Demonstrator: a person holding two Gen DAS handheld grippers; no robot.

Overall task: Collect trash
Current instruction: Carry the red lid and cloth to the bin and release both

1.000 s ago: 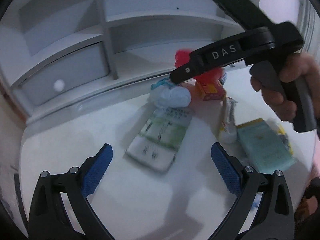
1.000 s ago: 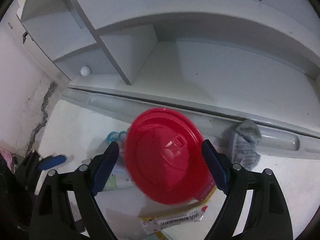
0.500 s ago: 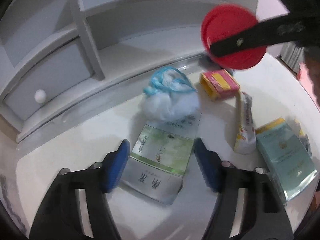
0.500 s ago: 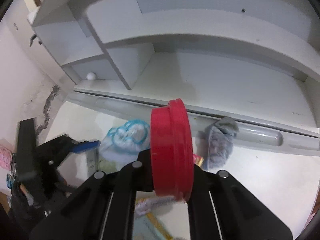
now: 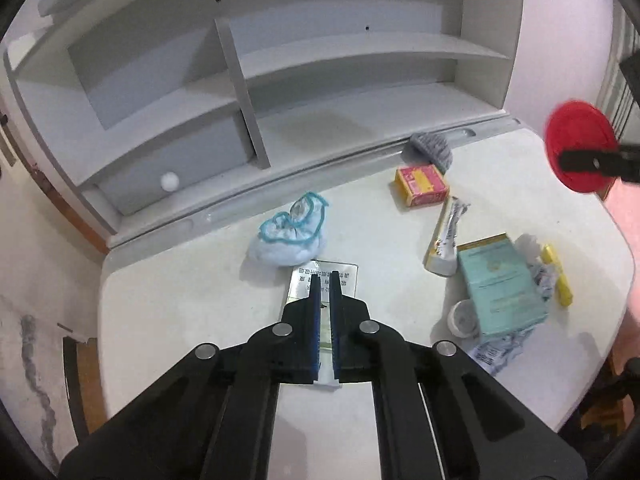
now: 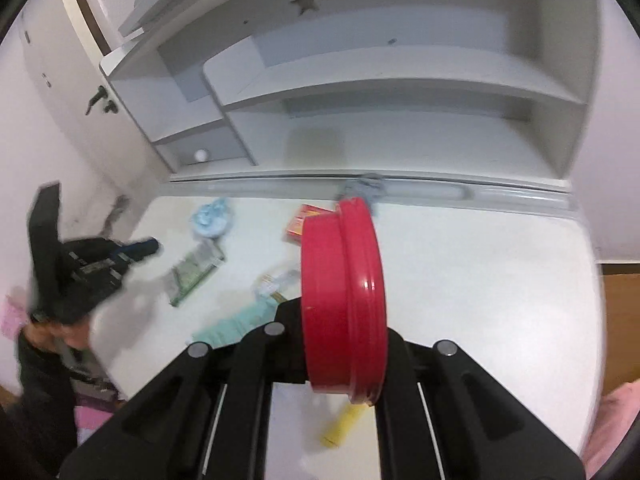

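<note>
A white desk with an empty grey shelf unit along its far edge is seen from two hand-held tongs. Trash is scattered across the desk, mostly toward the right.

The right tongs are pressed onto a red lid, which is pinched on edge, flat faces against the two pads. It is held clear above the desk, probably so that it can be carried off to wherever the trash is gathered; no bin is visible.

The left tongs have just been closing and are now pressed together over a green-and-white packet lying flat on the desk near the middle. A thin edge of the packet appears to be caught between the pads, but whether it is truly gripped or only lies beneath them cannot be told.

Just beyond the packet a crumpled blue-edged cover rests. Farther right lie a yellow-and-red box, a long wrapper, a teal box on crumpled paper, a small white cap and a yellow tube. A grey cloth is bunched against the shelf's front rail. All of these are yet to be collected.
</note>
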